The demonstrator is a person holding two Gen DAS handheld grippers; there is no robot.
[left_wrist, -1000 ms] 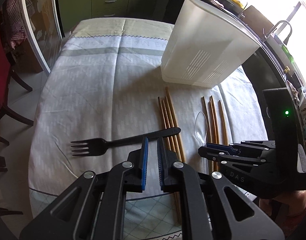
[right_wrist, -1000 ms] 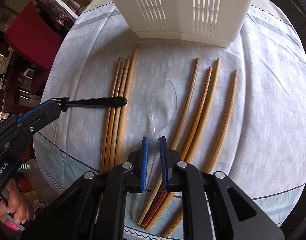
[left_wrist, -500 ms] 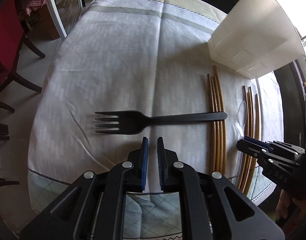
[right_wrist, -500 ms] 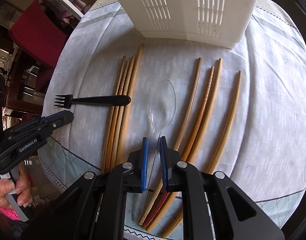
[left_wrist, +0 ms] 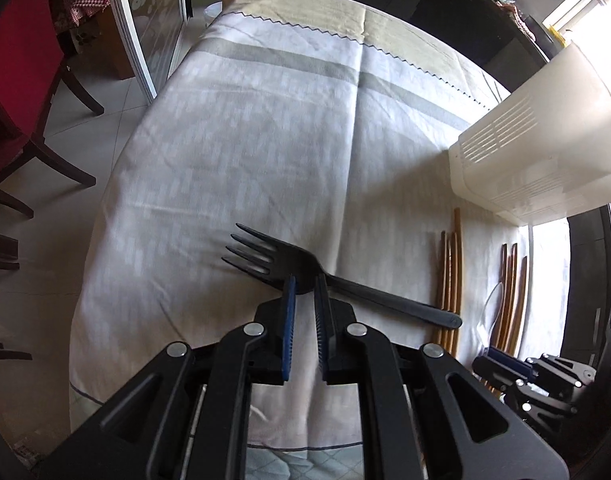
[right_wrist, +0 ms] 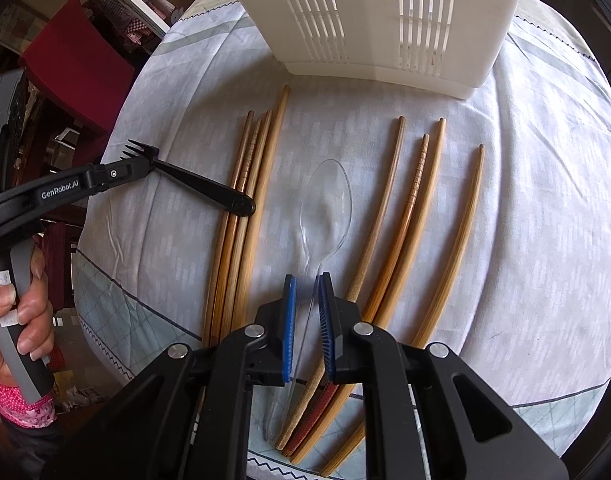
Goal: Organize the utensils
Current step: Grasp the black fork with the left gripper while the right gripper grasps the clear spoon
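Observation:
A black plastic fork (left_wrist: pixel 345 288) lies slanted on the tablecloth, its handle end resting across a bundle of wooden chopsticks (left_wrist: pixel 449 280). My left gripper (left_wrist: pixel 304 284) is shut, tips right at the fork's neck; in the right wrist view the left gripper (right_wrist: pixel 141 168) covers the neck behind the fork's (right_wrist: pixel 201 188) tines. My right gripper (right_wrist: pixel 307 284) is shut, low over a clear plastic spoon (right_wrist: pixel 325 196), whose thin handle shows in the slit between the jaws. More chopsticks (right_wrist: pixel 417 200) lie right of the spoon. A white slotted basket (right_wrist: pixel 385 20) stands behind.
A person's hand (right_wrist: pixel 21 312) grips the left gripper's handle at the table's near left edge. Red chairs (left_wrist: pixel 9 80) stand on the floor to the left. The white basket (left_wrist: pixel 537 152) sits at the right of the cloth-covered table (left_wrist: pixel 265 140).
My left gripper has moved onto the fork's neck. The fork's head has swung away toward the basket side while its handle end stayed on the chopsticks. The right gripper has not moved.

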